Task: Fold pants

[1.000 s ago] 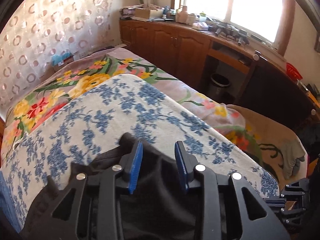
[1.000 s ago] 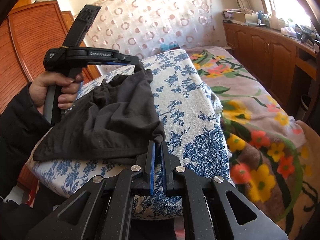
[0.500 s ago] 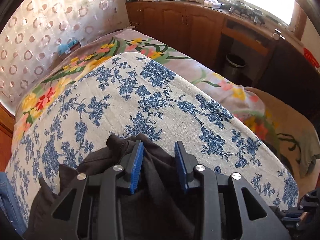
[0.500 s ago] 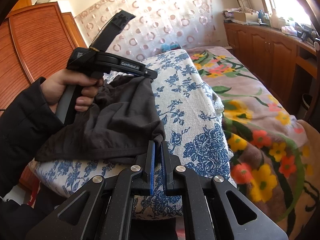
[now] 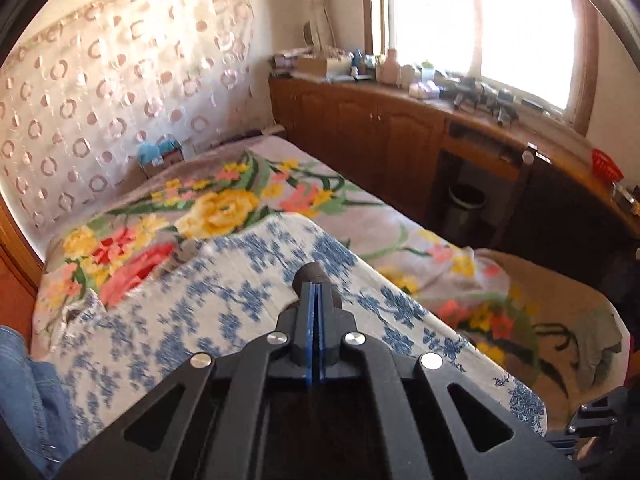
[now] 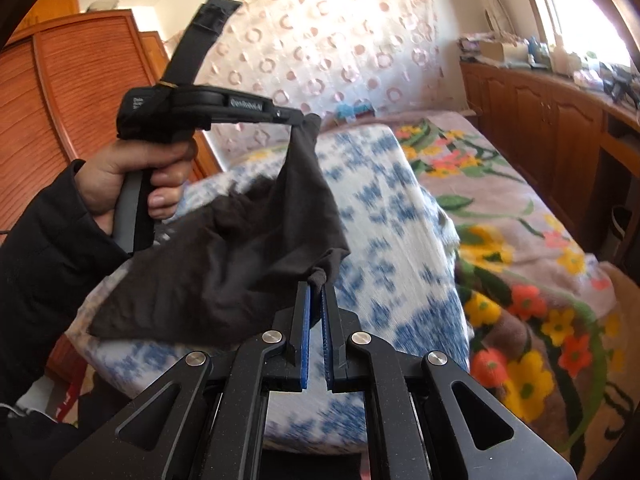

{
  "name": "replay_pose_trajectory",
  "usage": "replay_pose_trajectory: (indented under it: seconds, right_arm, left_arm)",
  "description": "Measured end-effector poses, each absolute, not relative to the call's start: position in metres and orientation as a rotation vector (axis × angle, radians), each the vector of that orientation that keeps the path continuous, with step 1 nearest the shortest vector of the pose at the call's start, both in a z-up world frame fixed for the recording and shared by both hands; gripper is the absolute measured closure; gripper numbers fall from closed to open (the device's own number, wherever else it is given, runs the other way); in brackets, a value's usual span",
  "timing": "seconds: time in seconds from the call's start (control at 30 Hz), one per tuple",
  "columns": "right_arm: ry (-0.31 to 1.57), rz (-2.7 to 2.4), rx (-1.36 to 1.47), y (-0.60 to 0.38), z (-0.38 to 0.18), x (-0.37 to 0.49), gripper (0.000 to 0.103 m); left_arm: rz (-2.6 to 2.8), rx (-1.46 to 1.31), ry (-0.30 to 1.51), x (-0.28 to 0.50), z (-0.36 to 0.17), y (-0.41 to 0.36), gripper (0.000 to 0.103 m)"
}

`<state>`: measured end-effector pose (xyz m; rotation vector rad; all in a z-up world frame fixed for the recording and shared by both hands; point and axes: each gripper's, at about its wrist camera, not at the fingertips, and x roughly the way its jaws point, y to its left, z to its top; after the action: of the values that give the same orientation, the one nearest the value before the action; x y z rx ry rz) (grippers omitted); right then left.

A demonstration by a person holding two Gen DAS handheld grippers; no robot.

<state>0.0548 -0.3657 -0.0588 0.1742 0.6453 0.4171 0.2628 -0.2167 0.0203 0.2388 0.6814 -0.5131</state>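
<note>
Pants (image 6: 240, 256), seemingly one pair, pinched by two grippers: left gripper (image 6: 302, 118), right gripper (image 6: 316, 280).

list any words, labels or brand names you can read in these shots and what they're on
"GenRobot.AI": white lettering, slightly blurred, on the side of the left gripper body, seen from the right wrist view.
A small white mark on the strap wrapped around that gripper's rear: too small to read.
Boxes and bottles on the wooden cabinet top by the window: too blurred to read.
Nothing readable on the pants or the right gripper.
</note>
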Motion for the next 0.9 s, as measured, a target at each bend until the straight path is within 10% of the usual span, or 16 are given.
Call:
replay_pose_trajectory:
  seconds: [0.43,0.9]
  right_arm:
    - [0.535,0.650,0.062,-0.264,-0.002,0.046,0.100]
    - [0.688,0.806,-0.009,-0.172,-0.050,0.047,0.101]
  left_arm:
    - [-0.349,0.116,0.588,0.220,0.061,-0.068,0.103]
    - [-0.316,0.052,0.722,0.200,-0.020,-0.006,0.094]
